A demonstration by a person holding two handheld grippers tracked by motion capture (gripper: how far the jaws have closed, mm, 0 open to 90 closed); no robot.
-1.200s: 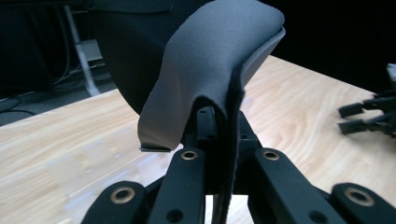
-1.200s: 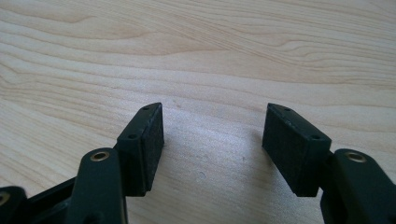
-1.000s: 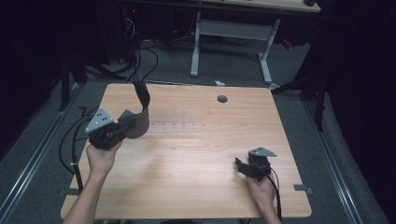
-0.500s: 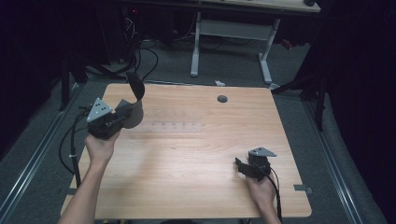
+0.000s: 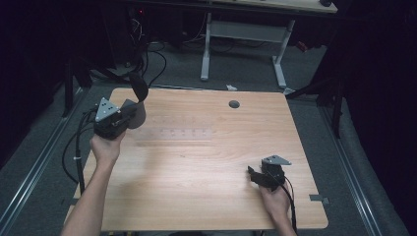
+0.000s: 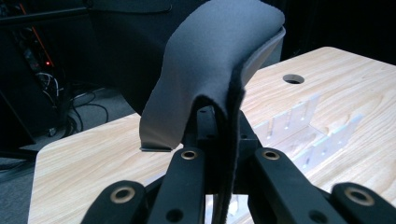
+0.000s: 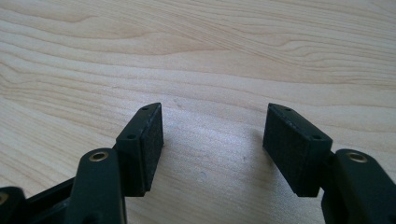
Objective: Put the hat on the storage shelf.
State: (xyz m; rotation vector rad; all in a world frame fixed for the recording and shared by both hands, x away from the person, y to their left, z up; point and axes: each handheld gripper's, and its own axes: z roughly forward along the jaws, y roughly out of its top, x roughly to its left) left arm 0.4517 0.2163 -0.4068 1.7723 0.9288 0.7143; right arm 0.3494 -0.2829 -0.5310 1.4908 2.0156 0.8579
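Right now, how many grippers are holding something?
1. The left gripper, at the table's far-left corner, is shut on a folded grey pad. The right gripper, near the right front edge, is open over bare wood.

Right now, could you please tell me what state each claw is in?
Left claw: closed on a dark grey foam pad, held above the table.
Right claw: open, empty, low over the wood.

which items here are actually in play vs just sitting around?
In play:
- left gripper, shut on a floppy dark grey mat
- clear acrylic slotted rack on the wooden table, likely

Lying about:
- right gripper, open, holding nothing
- round cable hole
- white-legged desk behind
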